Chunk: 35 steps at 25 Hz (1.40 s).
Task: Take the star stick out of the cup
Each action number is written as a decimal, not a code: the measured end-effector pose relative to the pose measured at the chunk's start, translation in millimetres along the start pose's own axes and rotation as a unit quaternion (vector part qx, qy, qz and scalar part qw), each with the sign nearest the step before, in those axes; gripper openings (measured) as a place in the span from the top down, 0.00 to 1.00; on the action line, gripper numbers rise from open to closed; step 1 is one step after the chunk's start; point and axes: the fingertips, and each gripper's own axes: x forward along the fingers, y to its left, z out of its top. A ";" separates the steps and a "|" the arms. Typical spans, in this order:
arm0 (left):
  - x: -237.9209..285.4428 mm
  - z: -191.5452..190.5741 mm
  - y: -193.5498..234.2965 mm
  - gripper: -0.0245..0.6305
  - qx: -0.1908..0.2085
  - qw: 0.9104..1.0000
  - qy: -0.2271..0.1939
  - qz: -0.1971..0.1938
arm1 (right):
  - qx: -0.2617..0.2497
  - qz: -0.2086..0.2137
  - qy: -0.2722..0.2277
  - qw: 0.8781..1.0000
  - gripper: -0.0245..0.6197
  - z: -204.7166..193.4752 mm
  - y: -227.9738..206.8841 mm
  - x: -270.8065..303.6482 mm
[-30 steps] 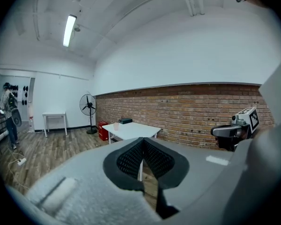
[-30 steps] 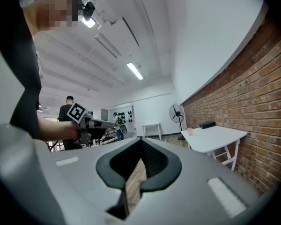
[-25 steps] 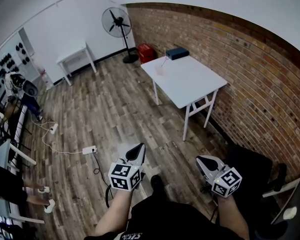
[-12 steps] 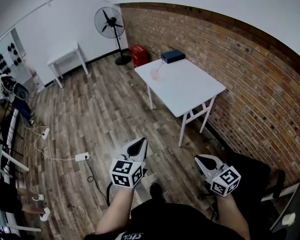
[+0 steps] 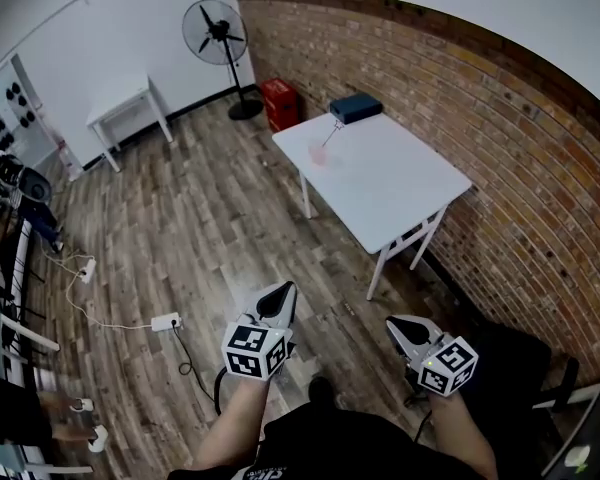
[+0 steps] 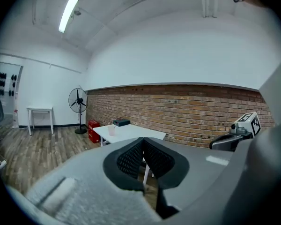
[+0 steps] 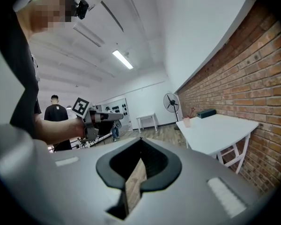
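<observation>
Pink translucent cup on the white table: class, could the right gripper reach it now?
Probably not yet: wooden plank floor separates the right gripper from the white table bearing the pink cup, though nothing blocks the approach.

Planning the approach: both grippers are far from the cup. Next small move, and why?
Probably step closer to the white table: the cup with the stick stands near its far end, out of reach, and the left gripper and right gripper are both shut, holding nothing.
</observation>
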 end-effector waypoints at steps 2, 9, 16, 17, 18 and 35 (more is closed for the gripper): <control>10.9 -3.0 20.4 0.95 -0.008 1.000 0.006 0.005 | 0.002 0.008 0.010 1.000 0.96 -1.2 -4.3 22.8; 33.4 -1.0 82.3 0.95 -0.027 1.000 0.005 0.013 | -0.004 0.019 0.030 0.999 0.96 9.7 -15.7 88.2; 37.4 3.0 126.9 0.95 -0.040 0.999 -0.003 0.017 | -0.017 0.040 0.044 0.998 0.96 22.4 -4.6 142.4; 37.1 3.6 131.5 0.95 -0.043 0.999 -0.005 0.019 | -0.020 0.046 0.048 0.998 0.96 22.4 -2.1 148.4; 36.8 3.7 135.4 0.95 -0.047 0.999 -0.007 0.020 | -0.021 0.051 0.054 0.997 0.96 21.9 -0.4 153.6; 93.4 24.6 219.9 0.95 -0.052 0.995 -0.008 0.084 | -0.019 0.117 0.048 0.992 0.96 51.8 -64.1 270.6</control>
